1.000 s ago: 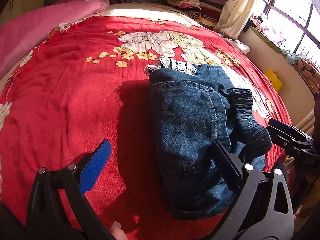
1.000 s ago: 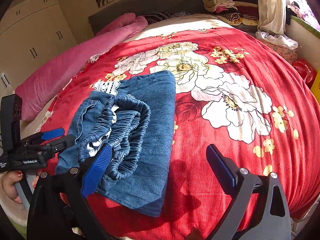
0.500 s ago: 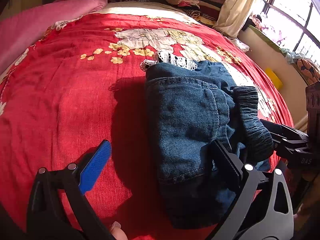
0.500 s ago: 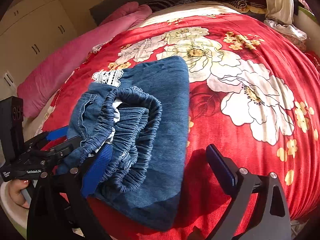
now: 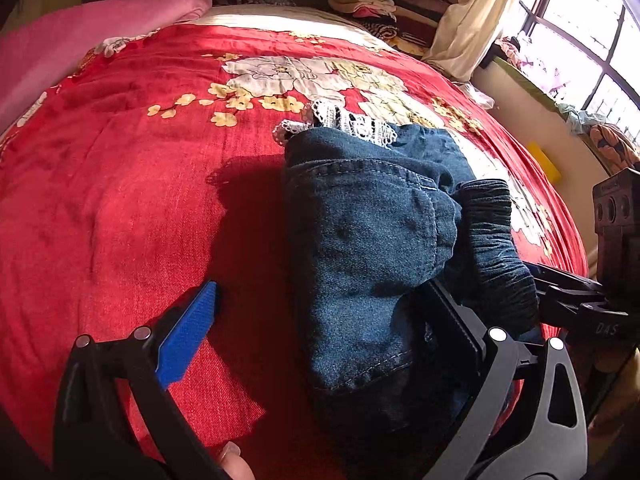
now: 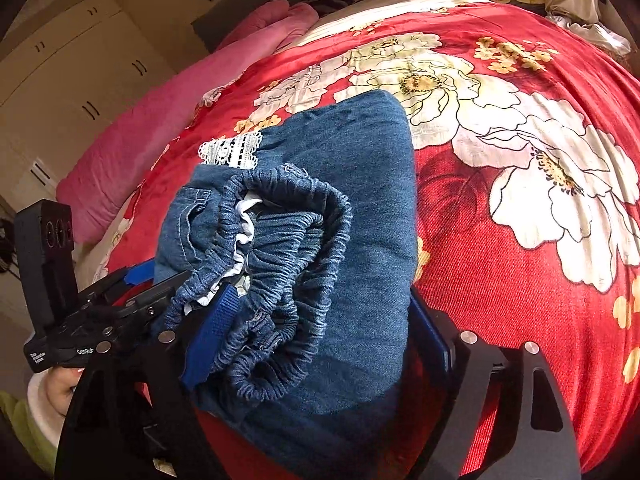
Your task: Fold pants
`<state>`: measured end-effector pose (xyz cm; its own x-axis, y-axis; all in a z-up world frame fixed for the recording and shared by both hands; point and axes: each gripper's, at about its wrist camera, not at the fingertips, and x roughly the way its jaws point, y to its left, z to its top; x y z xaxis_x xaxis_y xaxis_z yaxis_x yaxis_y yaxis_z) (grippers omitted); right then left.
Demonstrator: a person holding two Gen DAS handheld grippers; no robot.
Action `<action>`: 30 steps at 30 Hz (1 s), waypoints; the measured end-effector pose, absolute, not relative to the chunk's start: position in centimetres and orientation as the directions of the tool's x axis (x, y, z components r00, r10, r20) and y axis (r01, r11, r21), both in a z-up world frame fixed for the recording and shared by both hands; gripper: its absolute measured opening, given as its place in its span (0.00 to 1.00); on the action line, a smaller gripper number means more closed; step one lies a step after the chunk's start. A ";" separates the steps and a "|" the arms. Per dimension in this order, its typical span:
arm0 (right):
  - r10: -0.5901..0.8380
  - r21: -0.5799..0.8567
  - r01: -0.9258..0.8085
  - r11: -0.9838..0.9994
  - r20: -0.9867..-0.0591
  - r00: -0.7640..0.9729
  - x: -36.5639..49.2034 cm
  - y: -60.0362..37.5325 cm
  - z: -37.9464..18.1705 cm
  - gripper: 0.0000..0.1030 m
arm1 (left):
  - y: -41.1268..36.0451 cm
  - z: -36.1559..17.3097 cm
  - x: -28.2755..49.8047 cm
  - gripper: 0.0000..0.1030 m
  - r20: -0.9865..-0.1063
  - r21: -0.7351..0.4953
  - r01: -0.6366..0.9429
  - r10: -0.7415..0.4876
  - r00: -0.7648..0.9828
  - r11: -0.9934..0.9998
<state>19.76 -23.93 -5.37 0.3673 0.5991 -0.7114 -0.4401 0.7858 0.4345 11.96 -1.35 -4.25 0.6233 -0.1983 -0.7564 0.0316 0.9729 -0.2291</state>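
Both tools gape open around the near end of the folded denim pants (image 6: 352,184), long axis running away, the right tool (image 6: 320,332) straddling its elastic waistband (image 6: 288,264), the left tool (image 5: 320,312) beside.

Left wrist view: low and close at the near left side of the folded blue denim pants (image 5: 372,248), facing up the red floral bedspread (image 5: 120,184) toward the window. Right wrist view: closer, at the opposite side, facing the wardrobe. Both share pants and bedspread.
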 end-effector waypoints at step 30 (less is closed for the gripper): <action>0.639 0.376 -0.544 0.750 -0.621 0.453 16.5 -22.5 0.9 0.31 | -2.7 1.9 10.7 0.19 -0.687 -0.287 0.074 -0.259 0.679 0.955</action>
<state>16.49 -22.45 0.92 0.4533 0.6395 -0.6210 -0.5440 0.7503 0.3756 10.67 -2.71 1.85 0.6791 -0.2587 -0.6870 0.0737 0.9551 -0.2869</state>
